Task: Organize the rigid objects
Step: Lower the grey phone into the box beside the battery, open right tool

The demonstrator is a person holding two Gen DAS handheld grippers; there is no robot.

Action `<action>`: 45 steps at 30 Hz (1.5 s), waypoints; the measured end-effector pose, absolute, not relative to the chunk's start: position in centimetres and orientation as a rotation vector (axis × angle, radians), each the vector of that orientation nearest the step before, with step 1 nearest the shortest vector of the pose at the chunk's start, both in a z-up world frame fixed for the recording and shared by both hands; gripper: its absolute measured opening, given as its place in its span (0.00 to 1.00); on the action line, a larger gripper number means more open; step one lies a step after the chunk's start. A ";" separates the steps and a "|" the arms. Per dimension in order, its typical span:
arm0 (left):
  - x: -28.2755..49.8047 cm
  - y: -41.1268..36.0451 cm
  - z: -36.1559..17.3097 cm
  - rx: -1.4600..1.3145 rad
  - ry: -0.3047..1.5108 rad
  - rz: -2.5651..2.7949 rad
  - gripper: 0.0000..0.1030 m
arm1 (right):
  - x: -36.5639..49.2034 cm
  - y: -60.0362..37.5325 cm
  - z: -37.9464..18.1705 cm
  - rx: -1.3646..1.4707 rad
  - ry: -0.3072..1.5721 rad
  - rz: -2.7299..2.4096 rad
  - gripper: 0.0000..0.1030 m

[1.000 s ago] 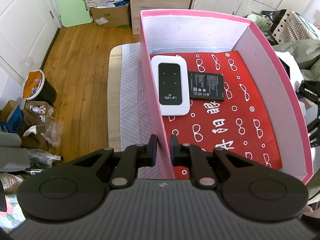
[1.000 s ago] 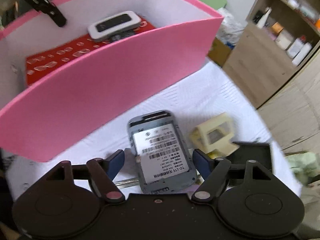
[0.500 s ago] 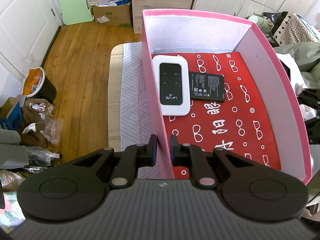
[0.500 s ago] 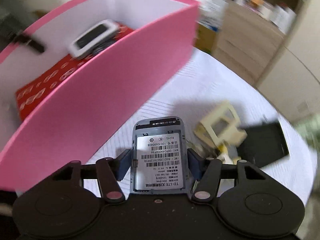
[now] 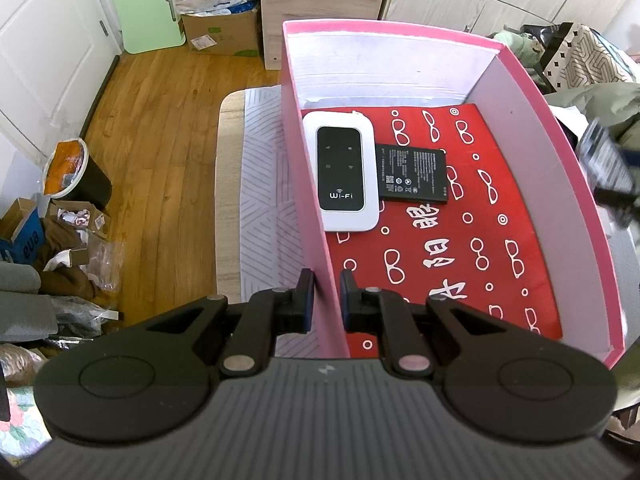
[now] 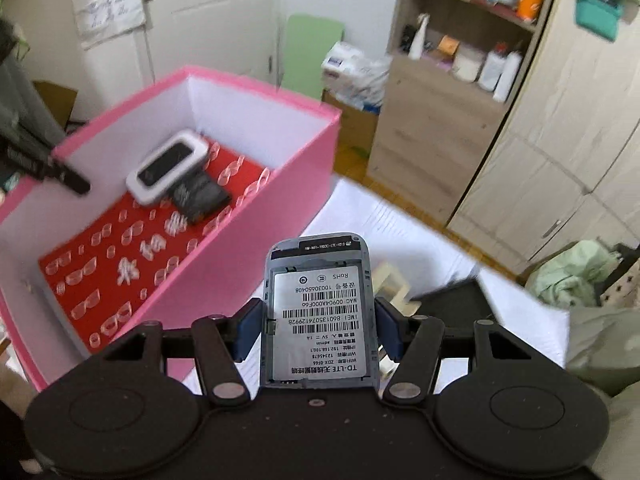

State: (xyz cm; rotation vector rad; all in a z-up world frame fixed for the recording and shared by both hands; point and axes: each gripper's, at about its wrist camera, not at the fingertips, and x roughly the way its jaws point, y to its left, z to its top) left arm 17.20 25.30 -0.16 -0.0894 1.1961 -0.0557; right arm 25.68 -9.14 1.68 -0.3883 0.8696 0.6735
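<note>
**Box on table, router and battery inside, open device held outside it**

Box sits on the table. Inside, on the box floor, a Wi-Fi router lies against the left wall toward the far end; a battery lies just right of it, touching or slightly under its edge. Left gripper straddles the box's left wall near the front corner, one finger outside, one inside. Right gripper holds a back-open device outside the box, right of its right wall, above the table. Behind the device, on the table, a small frame-shaped part and a flat panel to its right.
</note>
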 end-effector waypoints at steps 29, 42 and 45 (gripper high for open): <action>16.8 25.1 0.3 -0.088 1.185 -0.045 0.11 | 26.2 8.2 -1.3 -0.791 1.029 1.164 0.63; 16.9 25.2 0.2 -0.091 1.186 -0.041 0.11 | 27.3 10.9 -3.1 -0.922 1.043 1.229 0.65; 16.7 25.3 0.2 -0.094 1.180 -0.042 0.11 | 26.7 10.3 -2.5 -0.938 0.948 1.189 0.72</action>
